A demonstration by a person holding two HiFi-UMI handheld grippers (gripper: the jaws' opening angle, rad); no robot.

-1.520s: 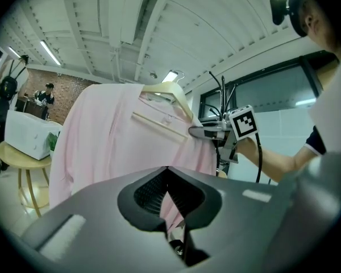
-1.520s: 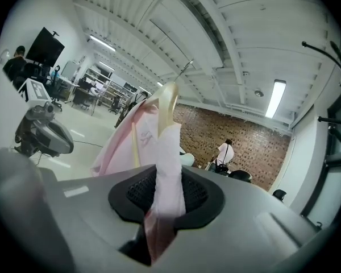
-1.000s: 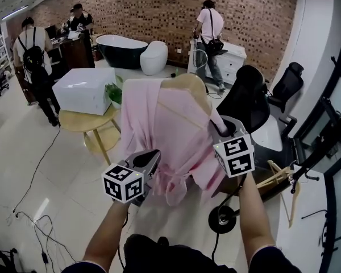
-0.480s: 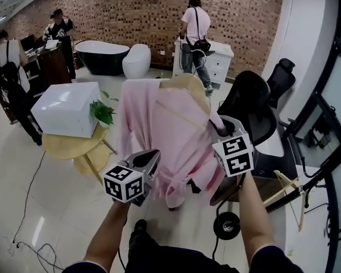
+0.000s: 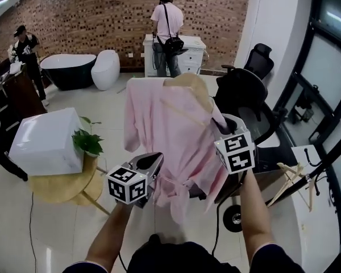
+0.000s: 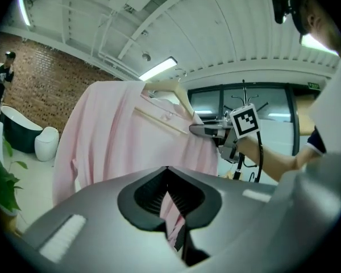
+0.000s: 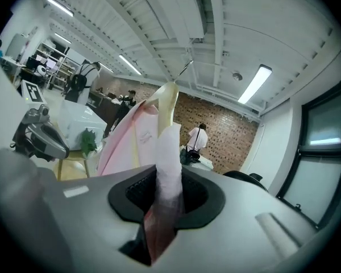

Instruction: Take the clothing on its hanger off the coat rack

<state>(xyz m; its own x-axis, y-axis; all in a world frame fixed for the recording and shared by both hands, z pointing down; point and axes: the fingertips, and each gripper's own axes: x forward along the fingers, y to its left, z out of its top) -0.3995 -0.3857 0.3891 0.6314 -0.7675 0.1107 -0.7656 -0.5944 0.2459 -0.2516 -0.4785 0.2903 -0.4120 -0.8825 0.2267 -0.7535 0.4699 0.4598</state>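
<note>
Your left gripper (image 6: 170,201) has its jaws pinched together on a narrow strip low on the pink robe (image 5: 170,129). Your right gripper (image 7: 165,195) is clamped on a fold at the robe's shoulder. You cannot tell whether the end of the wooden hanger (image 5: 188,85) sits inside that fold. The robe hangs in the air between both grippers. In the head view, cloth hides your right jaw tips and the hanger's hook is hard to make out.
</note>
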